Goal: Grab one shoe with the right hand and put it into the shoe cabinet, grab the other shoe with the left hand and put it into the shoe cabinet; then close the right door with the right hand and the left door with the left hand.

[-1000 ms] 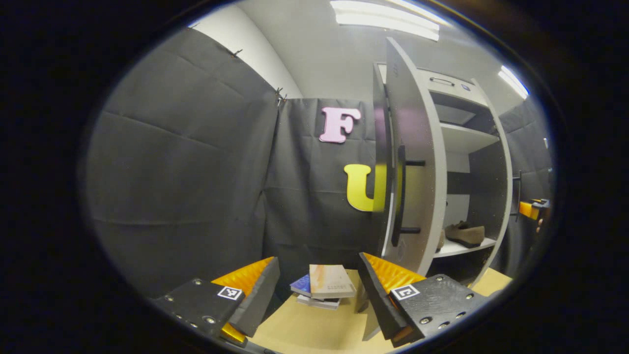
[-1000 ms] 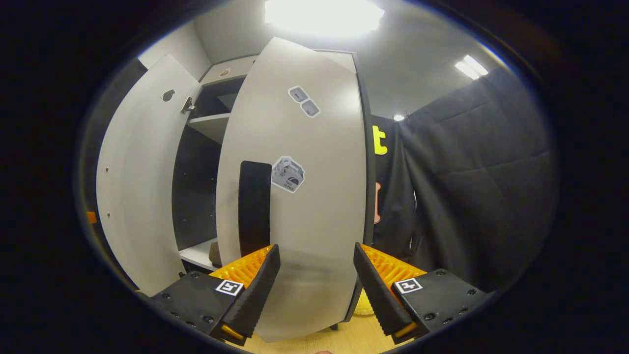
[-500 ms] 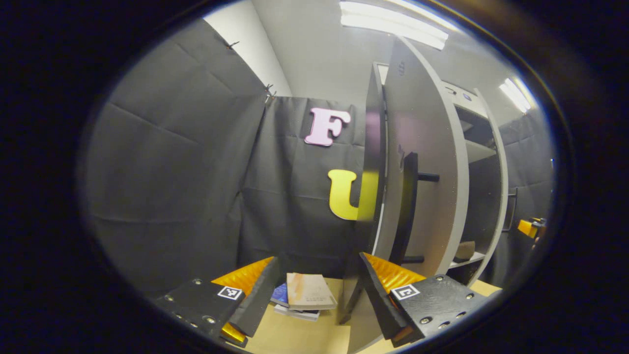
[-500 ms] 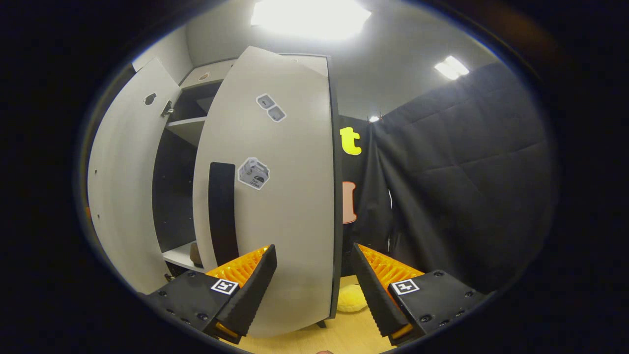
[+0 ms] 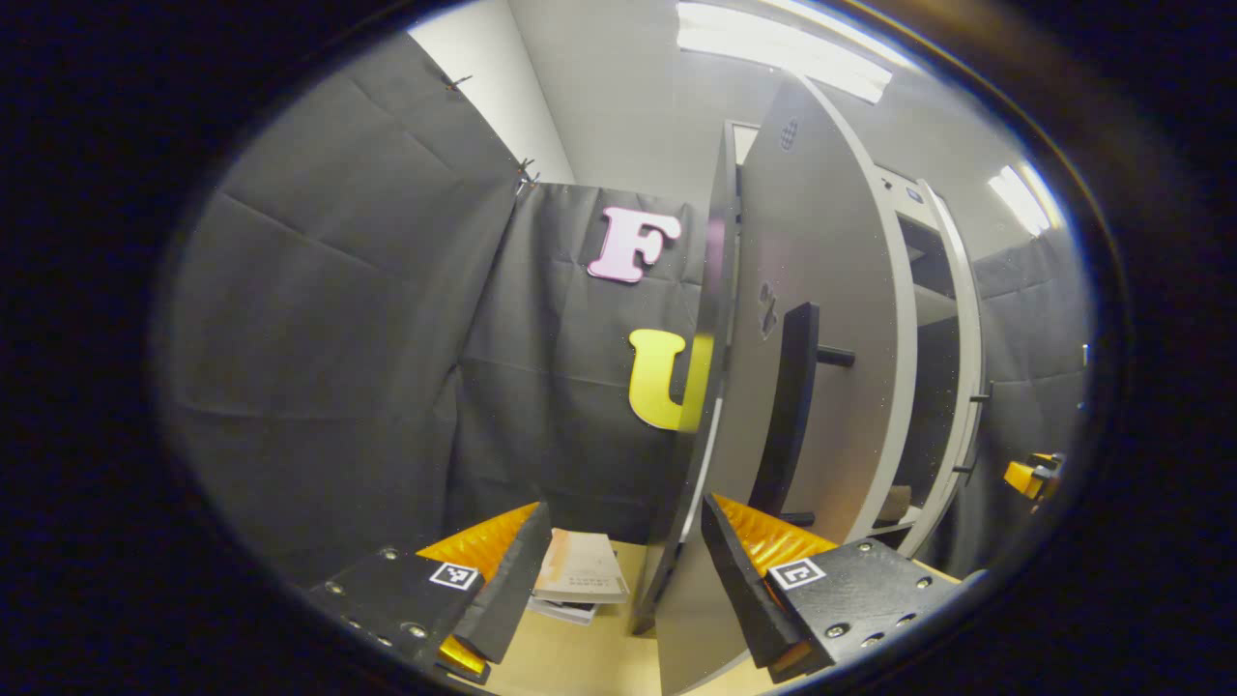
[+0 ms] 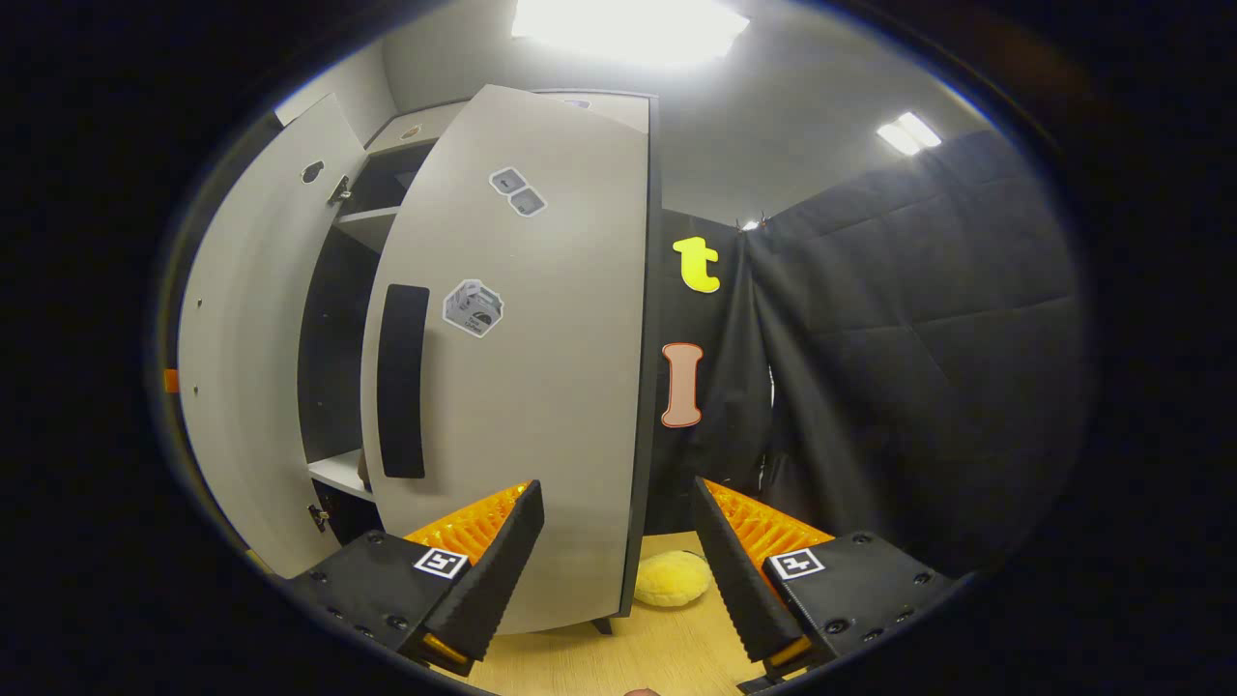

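In the left gripper view the cabinet's left door (image 5: 821, 280) stands part-way shut, its black handle (image 5: 788, 406) facing me. My left gripper (image 5: 623, 580) is open, the door's lower edge showing between its fingers. A brown shoe (image 5: 899, 503) peeks through the narrow gap on the shelf. In the right gripper view the right door (image 6: 541, 367) with its black handle (image 6: 401, 382) is swung most of the way in. My right gripper (image 6: 618, 570) is open, low against that door's outer face. The left door's inner face (image 6: 242, 367) stands beyond the dark gap.
A stack of books (image 5: 580, 575) lies on the wooden floor left of the cabinet. A yellow plush thing (image 6: 672, 578) lies on the floor by the cabinet's right corner. Black cloth walls close in on both sides. The right gripper (image 5: 1029, 474) shows far right in the left gripper view.
Both doors have swung further toward shut and the gap between them has narrowed. The shoes on the shelf are now almost hidden. Both grippers stayed open.
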